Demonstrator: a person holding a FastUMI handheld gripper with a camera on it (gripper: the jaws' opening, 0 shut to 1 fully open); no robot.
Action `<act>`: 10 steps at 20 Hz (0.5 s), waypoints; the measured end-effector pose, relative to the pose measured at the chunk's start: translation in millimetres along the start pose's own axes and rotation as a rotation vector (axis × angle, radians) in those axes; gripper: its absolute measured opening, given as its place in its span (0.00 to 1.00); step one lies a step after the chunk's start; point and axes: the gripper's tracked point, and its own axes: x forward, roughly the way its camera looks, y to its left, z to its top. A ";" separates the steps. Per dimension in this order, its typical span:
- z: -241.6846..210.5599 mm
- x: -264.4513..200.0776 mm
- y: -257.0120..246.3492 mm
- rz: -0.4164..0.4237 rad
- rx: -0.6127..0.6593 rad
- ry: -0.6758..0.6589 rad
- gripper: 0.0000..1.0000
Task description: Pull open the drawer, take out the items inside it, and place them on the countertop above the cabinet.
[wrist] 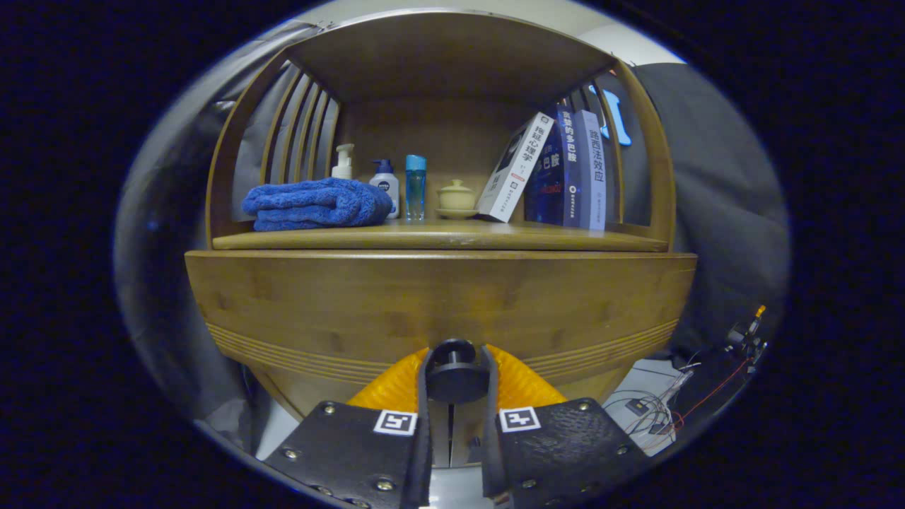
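The gripper [454, 396] has both fingers closed in on the round black knob [453, 375] of the drawer [438, 304], one on each side, so it is grasping the knob. The drawer front fills the space just beyond the fingers; whether it has come out at all cannot be told from here, and its inside is hidden, so the items to be taken out are not visible. Something orange and ribbed [520, 385] sits behind the fingers, low against the drawer front; what it is stays unclear.

The main risk, as a judgement, is a slip: the knob is small and round, and a pull angled off its axis could roll it out from between the fingers. A skewed pull could also jam the drawer on its runners, or a sharp tug could shake the cabinet.

The gripper points level and square at the drawer front, centred on the knob.

Above lies the countertop [438, 240], already carrying a folded blue towel [314, 203], bottles [385, 185], a small lidded cup [457, 196] and leaning books [551, 170], leaving bare wood mostly along its front.
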 end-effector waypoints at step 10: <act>-25.0 -81.3 -7.3 0.034 -0.027 0.049 0.28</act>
